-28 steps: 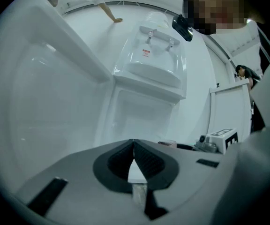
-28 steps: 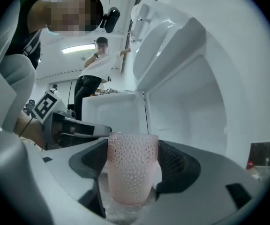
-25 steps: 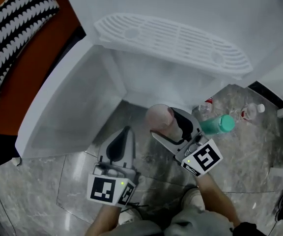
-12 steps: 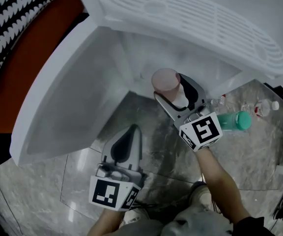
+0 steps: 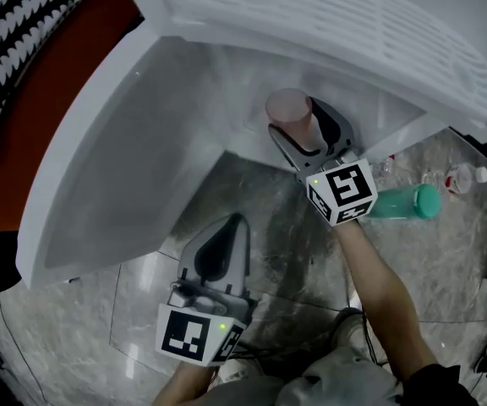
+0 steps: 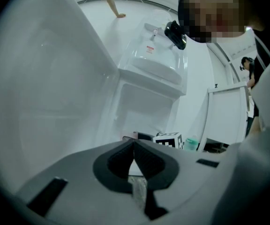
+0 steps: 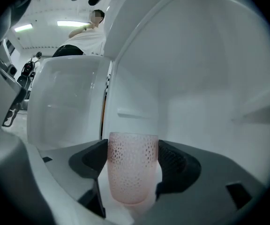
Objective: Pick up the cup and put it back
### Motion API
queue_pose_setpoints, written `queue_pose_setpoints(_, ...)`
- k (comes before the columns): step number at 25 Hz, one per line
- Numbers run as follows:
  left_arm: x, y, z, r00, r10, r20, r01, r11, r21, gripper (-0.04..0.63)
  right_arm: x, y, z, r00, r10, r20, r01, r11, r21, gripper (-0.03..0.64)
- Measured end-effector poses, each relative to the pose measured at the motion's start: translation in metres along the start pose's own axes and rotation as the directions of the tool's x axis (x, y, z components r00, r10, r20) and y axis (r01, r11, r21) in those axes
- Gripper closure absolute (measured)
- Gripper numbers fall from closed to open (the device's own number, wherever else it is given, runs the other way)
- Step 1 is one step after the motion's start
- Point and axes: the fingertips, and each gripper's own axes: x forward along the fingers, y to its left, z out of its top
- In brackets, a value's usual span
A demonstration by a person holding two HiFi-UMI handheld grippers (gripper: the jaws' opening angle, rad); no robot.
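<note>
The right gripper [image 5: 301,135] reaches into the open front of a white cabinet [image 5: 227,100], and its jaws pinch the cup [image 5: 287,108] from 2 sides. The right gripper view shows both dark pads pressed against the cup's wall. The cup is a pale pink tumbler with a dotted texture, standing upright with its open mouth up. It sits inside the cabinet's white compartment, close to the inner wall. I cannot tell whether its base touches the compartment floor.

The left gripper [image 5: 229,224] hangs lower and nearer the person, over the grey marble floor [image 5: 286,244], just outside the cabinet's swung-open door [image 5: 108,167]. Its jaws are pressed together with nothing between them, as the left gripper view shows plainly. It is well apart from the cup.

A white slotted panel [image 5: 353,24] lies across the top of the cabinet. On the floor to the right of the right forearm lies a green bottle [image 5: 411,203] on its side. A clear bottle with a red cap [image 5: 463,176] lies just beyond it. A black-and-white striped cushion [image 5: 24,7] shows at the upper left.
</note>
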Motion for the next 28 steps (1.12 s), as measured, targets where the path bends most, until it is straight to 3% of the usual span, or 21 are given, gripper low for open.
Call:
queue_pose_setpoints(9, -0.002, -0.007, 0.003, 1.0, -0.014, 0.0, 0.014, 1.0, 0.01, 0.583, -0.009, -0.008, -0.014, 0.994, -0.089, -0.061, 0.088, 0.996, -0.014, 0.276)
queue_pose_setpoints(15, -0.004, -0.008, 0.008, 1.0, -0.01, 0.009, 0.01, 1.0, 0.012, 0.583, -0.01, -0.013, -0.019, 0.992, -0.09, -0.085, 0.093, 0.995, 0.024, 0.263)
queue_pose_setpoints(26, -0.004, -0.008, 0.006, 1.0, -0.01, 0.001, 0.01, 1.0, 0.013, 0.583, -0.098, 0.017, 0.038, 0.997, -0.027, 0.067, 0.017, 0.987, 0.158, 0.247)
queue_pose_setpoints(27, -0.003, -0.009, 0.006, 1.0, -0.013, 0.0, 0.013, 1.0, 0.014, 0.583, -0.108, 0.019, 0.047, 0.996, -0.026, 0.091, 0.011, 0.987, 0.159, 0.251)
queue_pose_setpoints(28, -0.002, -0.011, 0.006, 1.0, -0.016, 0.0, 0.016, 1.0, 0.014, 0.583, -0.118, 0.019, 0.056, 0.993, -0.027, 0.116, 0.009, 0.988, 0.154, 0.3)
